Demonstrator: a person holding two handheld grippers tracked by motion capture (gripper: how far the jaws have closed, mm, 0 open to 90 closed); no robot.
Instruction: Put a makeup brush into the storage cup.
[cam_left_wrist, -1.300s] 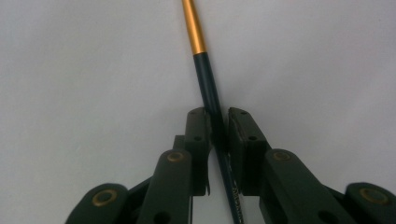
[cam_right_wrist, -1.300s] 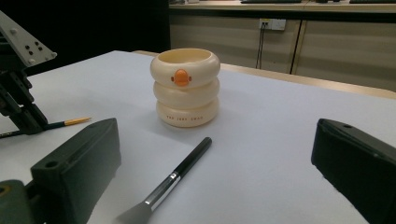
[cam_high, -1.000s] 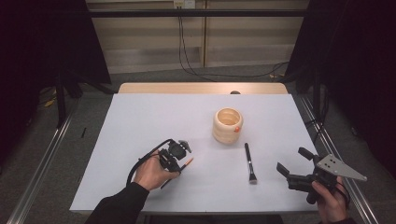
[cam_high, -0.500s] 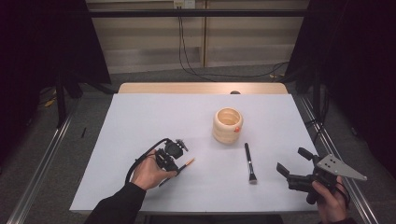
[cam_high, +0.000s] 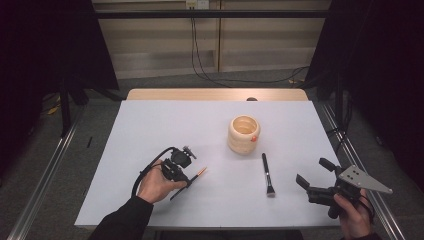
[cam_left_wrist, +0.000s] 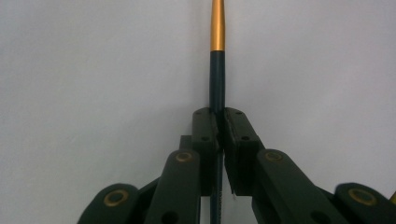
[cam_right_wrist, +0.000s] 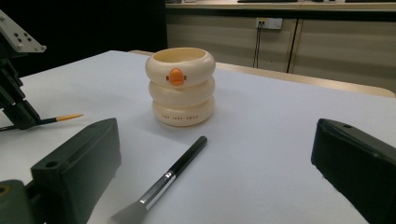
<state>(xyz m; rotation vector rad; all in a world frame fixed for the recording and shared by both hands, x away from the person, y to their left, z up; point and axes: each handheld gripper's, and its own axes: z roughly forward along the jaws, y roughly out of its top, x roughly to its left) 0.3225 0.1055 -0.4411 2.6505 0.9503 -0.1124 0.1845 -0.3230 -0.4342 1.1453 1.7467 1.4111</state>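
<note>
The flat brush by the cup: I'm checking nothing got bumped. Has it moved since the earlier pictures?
No. The flat brush lies at the same spot right of and below the cup.

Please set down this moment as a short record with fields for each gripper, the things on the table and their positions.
left gripper: shut on the thin brush, a dark handle with a gold-orange end pointing away from the jaws
right gripper: open, holding nothing, at the table's right near corner
flat brush: lies on the white table, between the grippers
cream cup: upright, ringed, orange knob on its side, behind the flat brush
</note>
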